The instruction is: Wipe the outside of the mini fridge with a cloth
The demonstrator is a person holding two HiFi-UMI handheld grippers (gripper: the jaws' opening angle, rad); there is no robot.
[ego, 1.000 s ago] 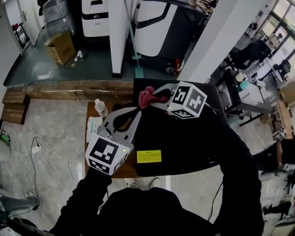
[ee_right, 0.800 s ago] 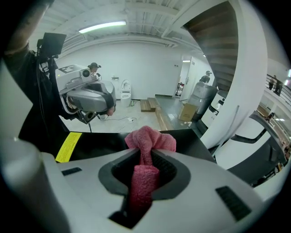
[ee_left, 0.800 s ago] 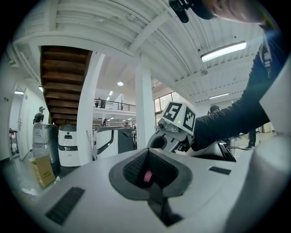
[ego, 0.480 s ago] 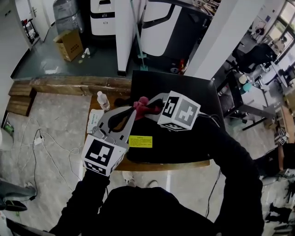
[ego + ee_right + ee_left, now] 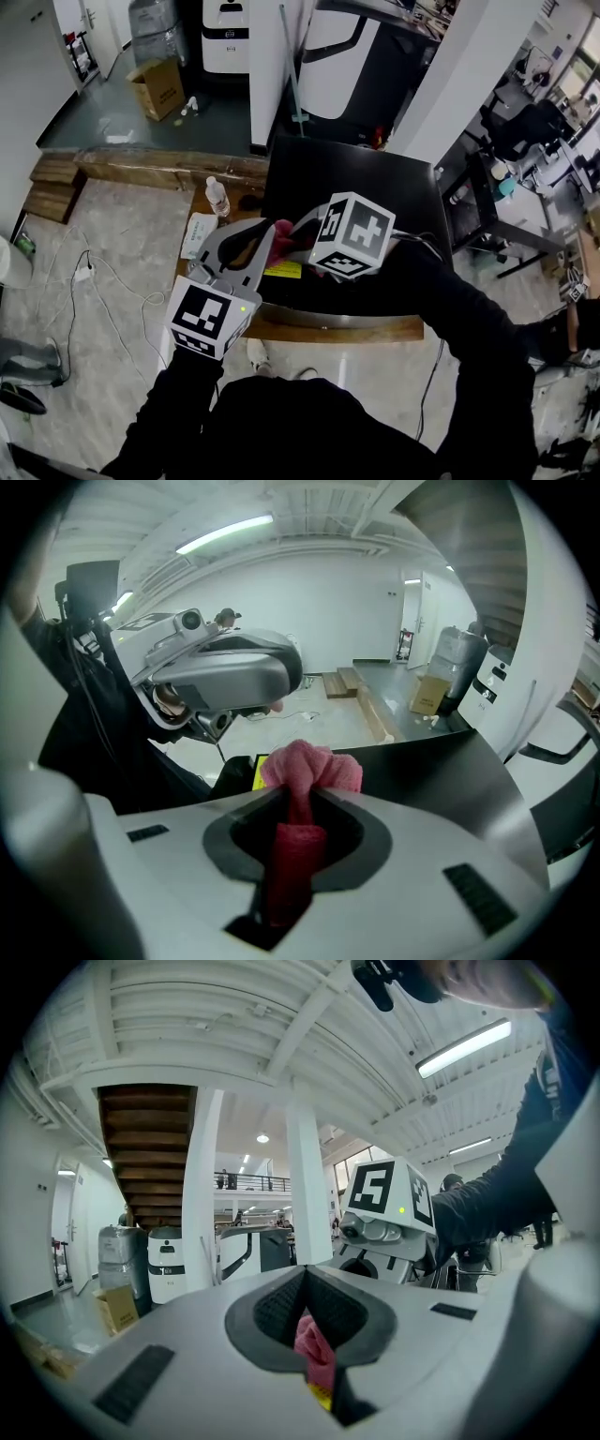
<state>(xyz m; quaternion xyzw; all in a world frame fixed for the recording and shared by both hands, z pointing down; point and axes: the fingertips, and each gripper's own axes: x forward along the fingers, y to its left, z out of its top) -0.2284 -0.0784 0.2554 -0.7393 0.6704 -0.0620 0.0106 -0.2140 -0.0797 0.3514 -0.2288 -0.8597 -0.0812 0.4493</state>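
Fingers (image 5: 234, 841) of right gripper (image 5: 302, 797): clamped on the pink cloth (image 5: 309, 766), a bunch of which stands proud of the tips. The cloth is held over the black top of the mini fridge (image 5: 422, 761), near its yellow label (image 5: 281, 270).

Fingers (image 5: 267, 1312) of left gripper (image 5: 305, 1274): closed tip to tip, with the cloth only glimpsed through the gap below.

Head view: both grippers' tips lie close together at the fridge's left edge. The cloth is partly hidden between them, and its contact with the fridge is indiscernible. Fridge front and sides are unseen, and the near corner is covered by a dark sleeve (image 5: 450, 309).
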